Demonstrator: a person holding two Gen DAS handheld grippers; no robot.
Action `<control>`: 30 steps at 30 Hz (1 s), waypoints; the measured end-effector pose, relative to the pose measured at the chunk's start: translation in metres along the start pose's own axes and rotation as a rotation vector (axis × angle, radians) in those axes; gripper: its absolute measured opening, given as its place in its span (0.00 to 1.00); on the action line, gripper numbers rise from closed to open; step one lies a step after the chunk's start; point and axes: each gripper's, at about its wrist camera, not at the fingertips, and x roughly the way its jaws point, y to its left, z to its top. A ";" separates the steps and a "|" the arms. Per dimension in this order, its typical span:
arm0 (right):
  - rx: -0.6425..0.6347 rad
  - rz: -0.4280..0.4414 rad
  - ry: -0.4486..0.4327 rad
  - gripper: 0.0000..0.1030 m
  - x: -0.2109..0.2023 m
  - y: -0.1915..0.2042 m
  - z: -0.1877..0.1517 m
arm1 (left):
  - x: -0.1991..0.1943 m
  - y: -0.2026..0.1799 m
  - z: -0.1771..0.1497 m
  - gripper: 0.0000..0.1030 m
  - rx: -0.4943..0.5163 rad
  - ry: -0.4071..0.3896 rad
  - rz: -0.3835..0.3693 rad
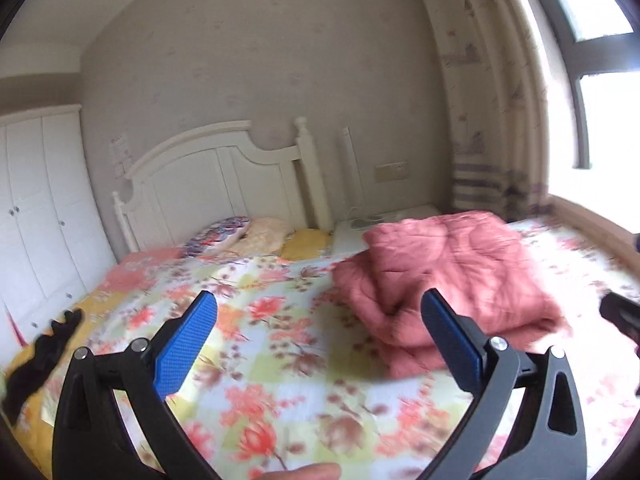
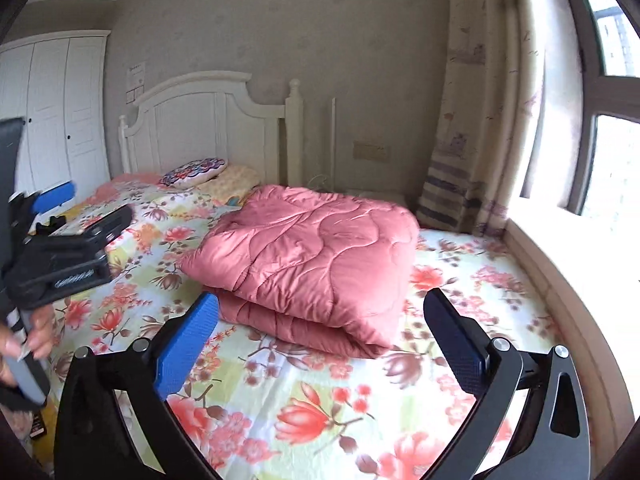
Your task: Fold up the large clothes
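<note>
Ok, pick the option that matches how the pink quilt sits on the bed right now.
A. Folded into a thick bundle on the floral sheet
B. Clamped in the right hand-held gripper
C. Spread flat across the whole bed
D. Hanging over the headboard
A: the pink quilt lies doubled over in stacked layers on the floral sheet, ahead of the open, empty right hand-held gripper.

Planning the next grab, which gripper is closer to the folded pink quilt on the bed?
Right. The right gripper hangs open directly before the pink quilt, its edge between the jaws. The left gripper is open too, off to the quilt's left.
</note>
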 end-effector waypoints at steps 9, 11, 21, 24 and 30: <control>-0.035 -0.023 -0.078 0.95 -0.049 0.011 0.013 | -0.062 0.002 -0.004 0.98 -0.021 -0.044 -0.095; -0.044 -0.016 -0.083 0.95 -0.051 0.015 0.015 | -0.062 0.000 -0.003 0.98 -0.029 -0.047 -0.095; -0.048 -0.001 -0.066 0.95 -0.047 0.022 0.015 | -0.049 0.005 -0.006 0.98 -0.059 -0.006 -0.110; -0.047 -0.005 -0.061 0.95 -0.045 0.023 0.014 | -0.048 0.007 -0.007 0.98 -0.066 0.002 -0.108; -0.044 0.003 -0.046 0.95 -0.041 0.025 0.011 | -0.045 0.009 -0.008 0.98 -0.080 0.011 -0.106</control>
